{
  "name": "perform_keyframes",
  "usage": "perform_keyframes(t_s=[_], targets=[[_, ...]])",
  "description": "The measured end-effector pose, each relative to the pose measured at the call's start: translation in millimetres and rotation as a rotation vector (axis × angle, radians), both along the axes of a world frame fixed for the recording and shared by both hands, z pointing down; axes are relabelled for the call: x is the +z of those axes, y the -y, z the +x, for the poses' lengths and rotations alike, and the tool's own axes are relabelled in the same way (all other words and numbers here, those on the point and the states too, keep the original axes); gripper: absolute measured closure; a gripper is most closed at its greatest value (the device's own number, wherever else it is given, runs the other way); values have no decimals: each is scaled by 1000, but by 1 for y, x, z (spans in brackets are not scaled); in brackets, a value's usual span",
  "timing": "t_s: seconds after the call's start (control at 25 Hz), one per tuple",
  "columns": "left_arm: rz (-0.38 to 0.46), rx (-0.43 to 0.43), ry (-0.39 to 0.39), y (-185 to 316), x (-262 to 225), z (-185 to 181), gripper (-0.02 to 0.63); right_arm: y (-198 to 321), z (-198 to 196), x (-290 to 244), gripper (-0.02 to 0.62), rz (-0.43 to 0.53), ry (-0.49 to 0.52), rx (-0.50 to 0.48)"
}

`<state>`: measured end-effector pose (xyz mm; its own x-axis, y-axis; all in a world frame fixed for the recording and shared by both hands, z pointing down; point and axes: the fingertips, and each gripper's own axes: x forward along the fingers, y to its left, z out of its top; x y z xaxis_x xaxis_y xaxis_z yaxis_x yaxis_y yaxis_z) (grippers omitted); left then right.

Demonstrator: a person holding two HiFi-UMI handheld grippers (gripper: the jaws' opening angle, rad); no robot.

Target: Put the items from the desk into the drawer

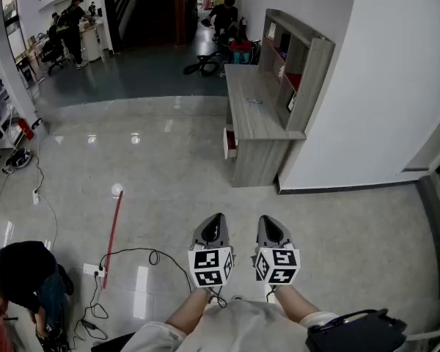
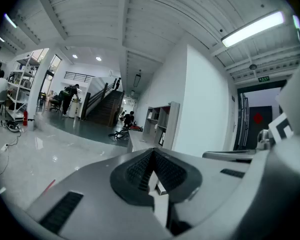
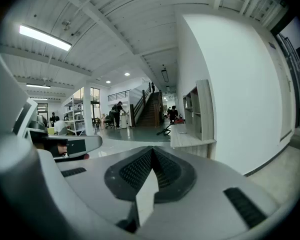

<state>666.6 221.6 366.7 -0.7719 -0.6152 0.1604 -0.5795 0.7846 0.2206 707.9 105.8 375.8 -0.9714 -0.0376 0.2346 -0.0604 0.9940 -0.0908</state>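
A grey wooden desk (image 1: pixel 251 116) with a shelf unit stands against the white wall, well ahead of me. A small item (image 1: pixel 254 101) lies on its top, too small to identify. A drawer (image 1: pixel 228 142) on the desk's left side sticks out slightly. My left gripper (image 1: pixel 214 224) and right gripper (image 1: pixel 268 226) are held side by side low in the head view, far short of the desk. Both are shut with nothing between the jaws. The desk (image 2: pixel 140 140) shows beyond the left gripper (image 2: pixel 151 160), and the desk (image 3: pixel 187 136) again beyond the right gripper (image 3: pixel 152 159).
A red stick (image 1: pixel 113 229) and a black cable with a power strip (image 1: pixel 95 271) lie on the glossy floor to the left. A person in black (image 1: pixel 22 270) crouches at lower left. People and a vacuum hose (image 1: pixel 203 66) are beyond the desk.
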Motion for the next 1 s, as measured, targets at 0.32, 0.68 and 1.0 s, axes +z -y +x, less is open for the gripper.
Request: perform_keyframes(t_s=[0.32,0.68,1.0], targets=[[1,8,-17,-12,4,-13,607,-12,-11,0,597,-8,1,14],[-20,10,-21,-41,13,-31,607,-29,-27,11,597,-56,-5,57],[-28,-10,-58,-62,27,-55,607,-39,-45,28,597,-64,-51,66]])
